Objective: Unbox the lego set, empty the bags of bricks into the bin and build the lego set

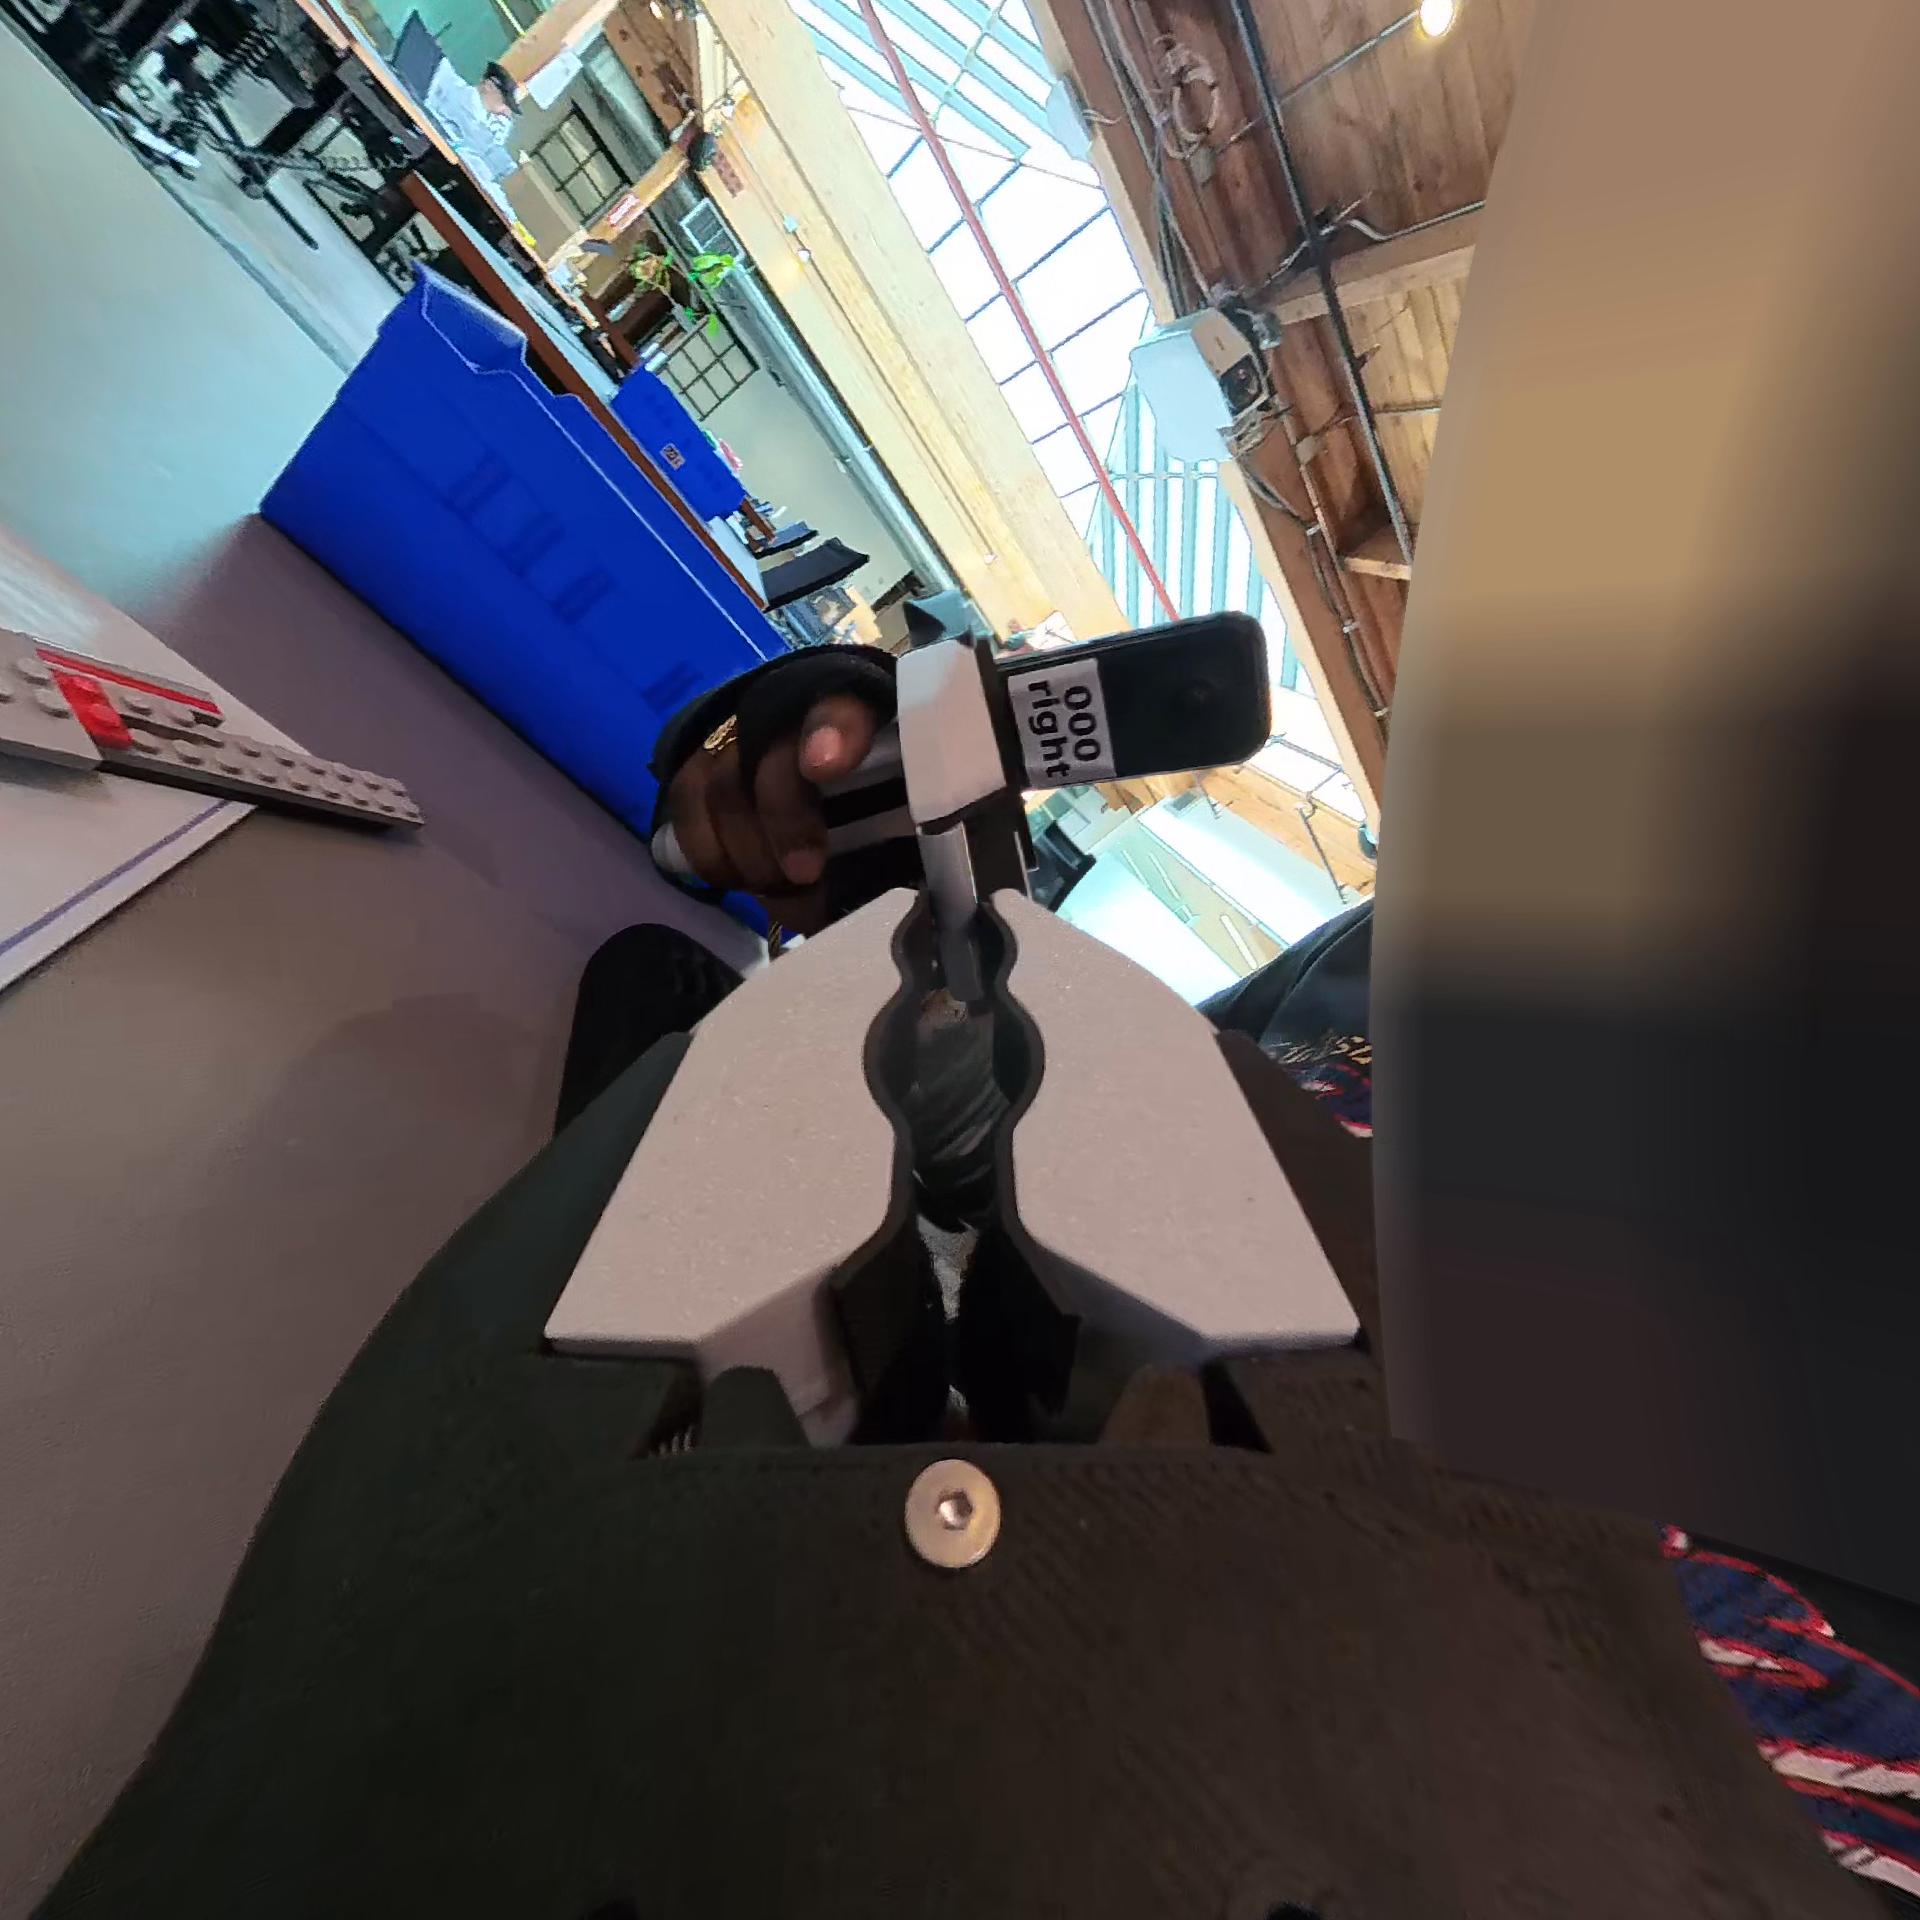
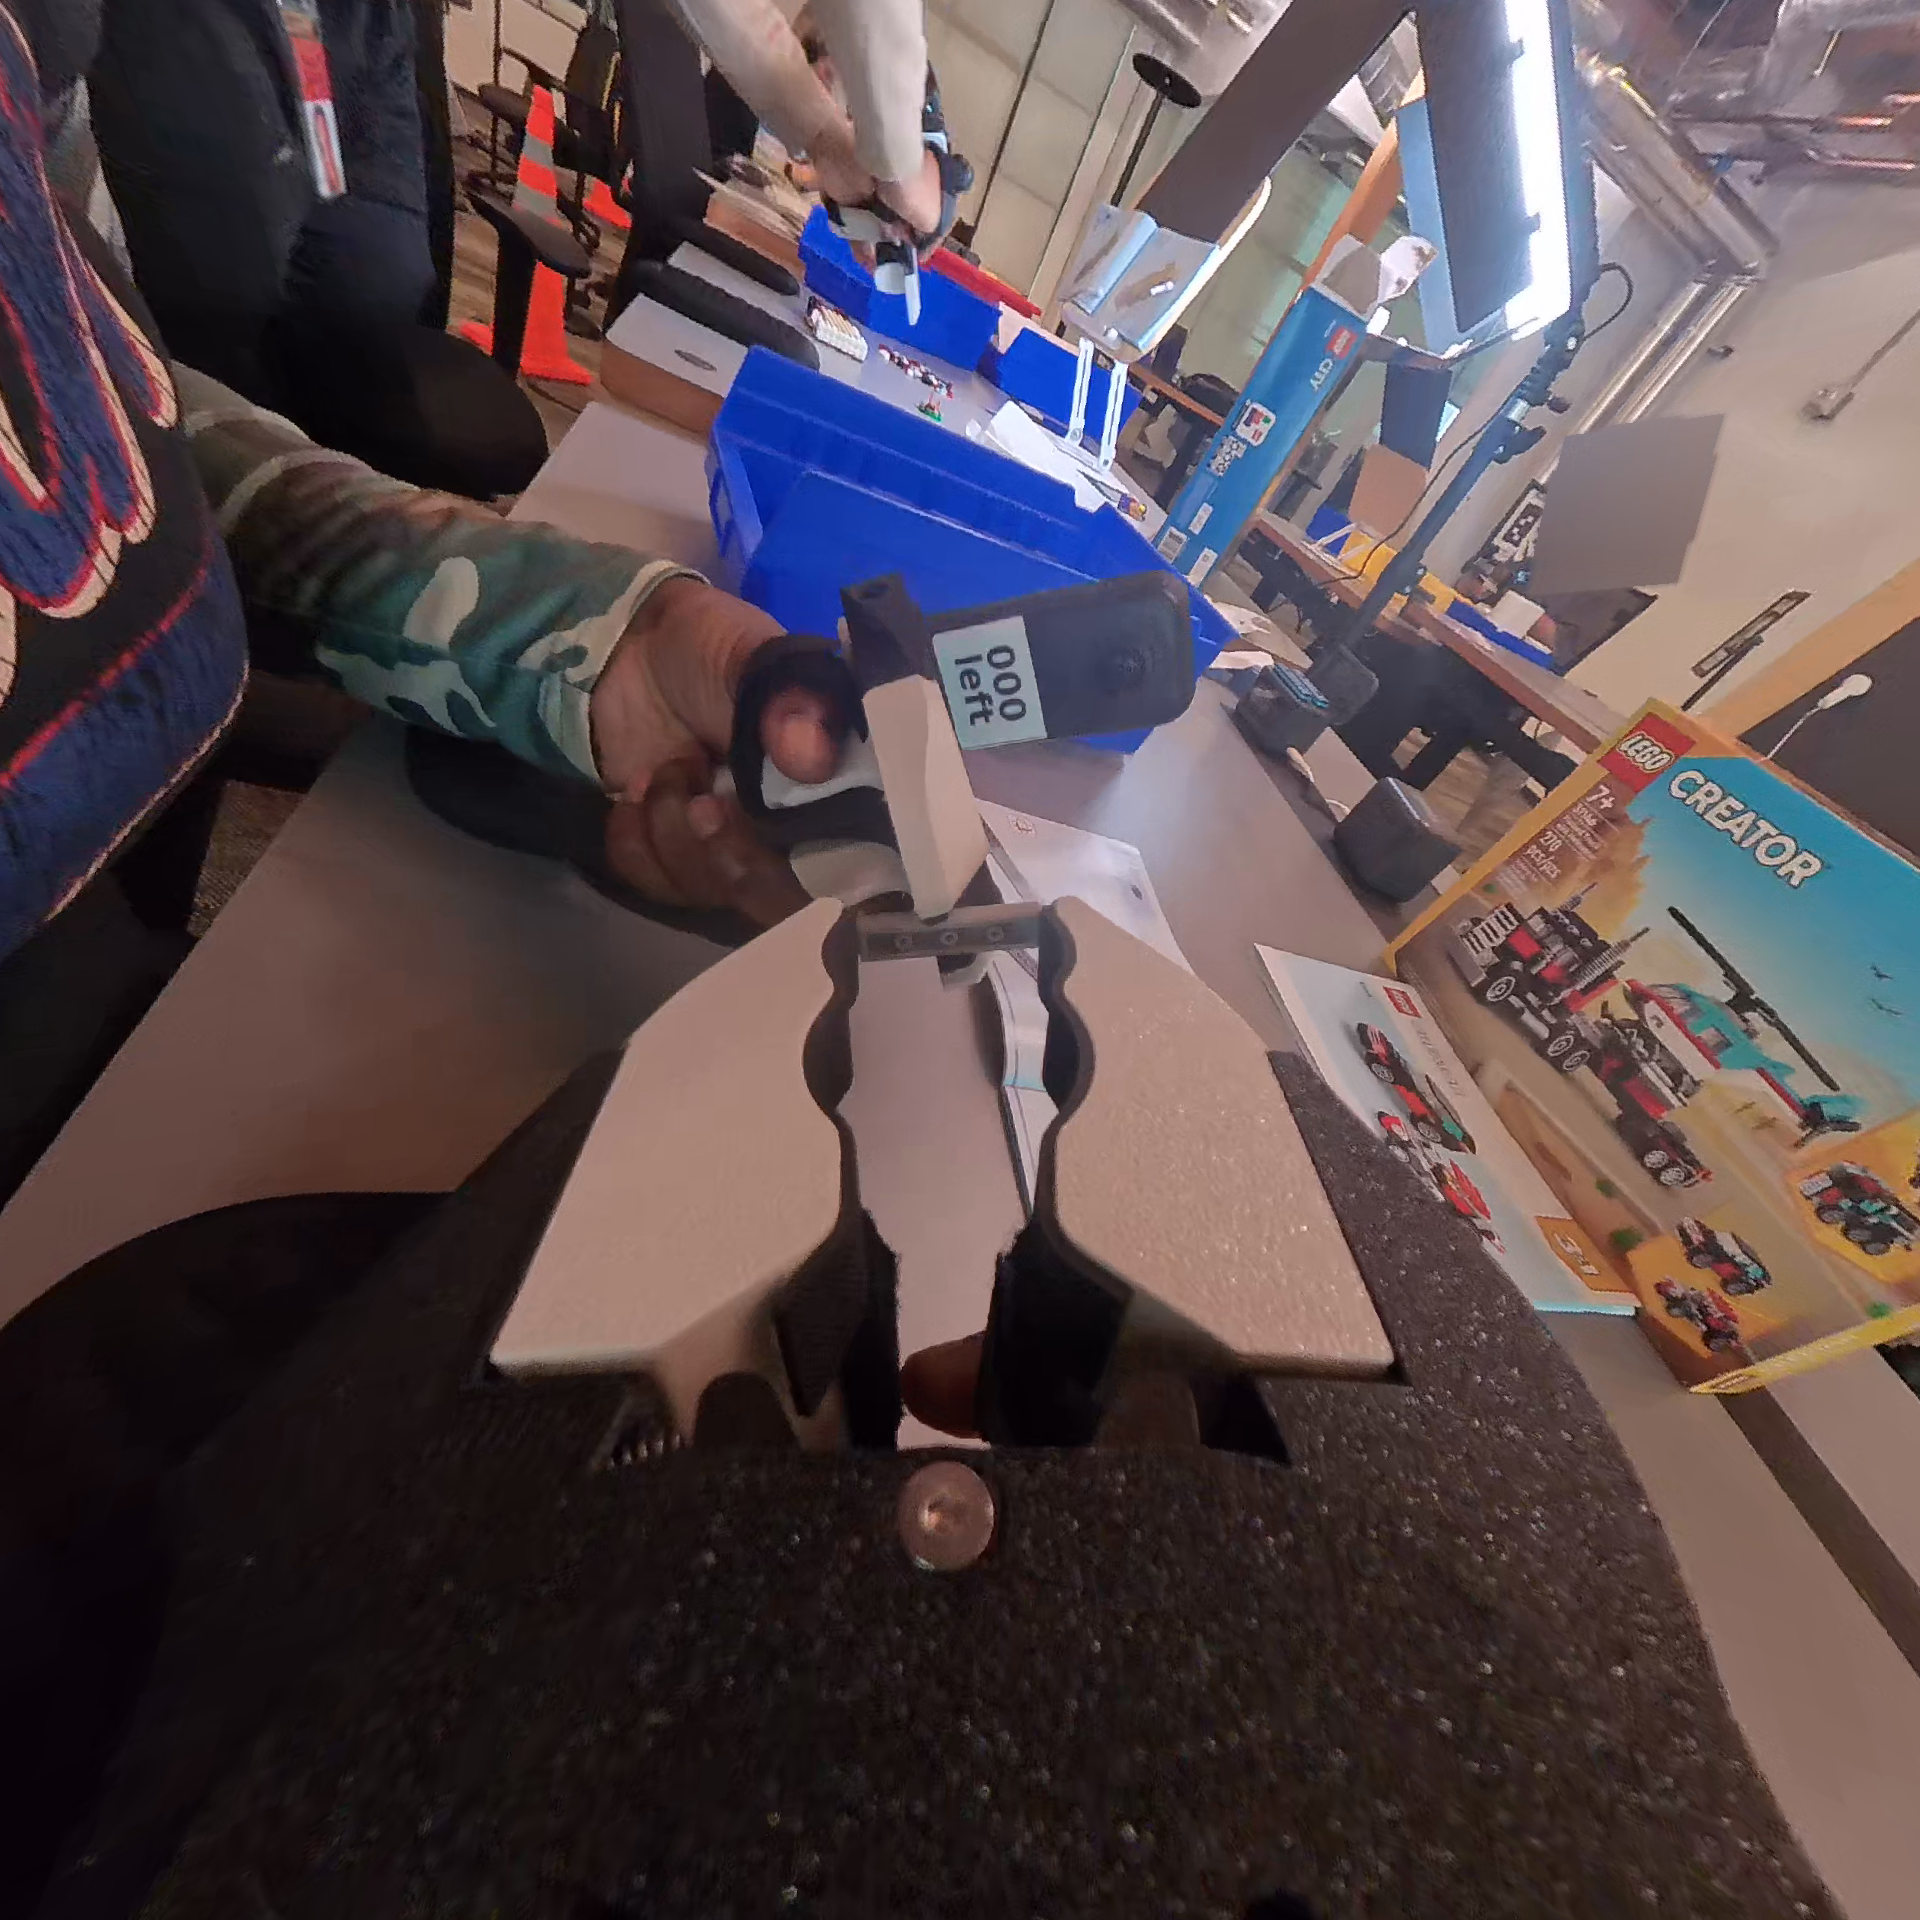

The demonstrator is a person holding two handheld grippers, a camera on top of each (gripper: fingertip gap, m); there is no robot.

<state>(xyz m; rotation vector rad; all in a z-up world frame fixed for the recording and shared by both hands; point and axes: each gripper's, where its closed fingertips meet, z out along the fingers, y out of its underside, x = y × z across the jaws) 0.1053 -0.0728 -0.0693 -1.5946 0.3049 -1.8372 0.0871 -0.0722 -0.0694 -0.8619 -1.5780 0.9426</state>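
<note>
Grey plate (image 2: 948, 937), a narrow studded strip, spans the tips of the right gripper (image 2: 948, 940), whose fingers (image 2: 1143, 1091) sit narrow and clamped on its two ends. The left gripper (image 2: 940, 920) comes in from above and meets the strip at mid-length; its fingers (image 1: 1101, 1101) are nearly closed, and the left wrist view shows a slim grey edge (image 1: 954, 925) in their tip gap, probably the same strip seen end-on, though that view is too tight to be sure whether they pinch it or only touch it.

Step in hand, as I read it: build phase, a two-handed regrip or handover of one part in the air above the bench (image 2: 436, 987). Unboxing looks done.

Outward:
- instruction sheets (image 2: 1081, 883) lie just under the grippers, a second booklet (image 2: 1392, 1091) near the set box (image 2: 1683, 1039) at the right
- blue bin (image 2: 914, 499) behind the left gripper
- part-built grey base with red bricks (image 1: 156, 727) lies on a sheet at the bench's far left, well apart from both grippers

Next move calls for one gripper to take a firm hold before the other lets go, then carrying the strip to the base, lining up studs and pressing straight down. Risk: thin part twisting out of the tips
</note>
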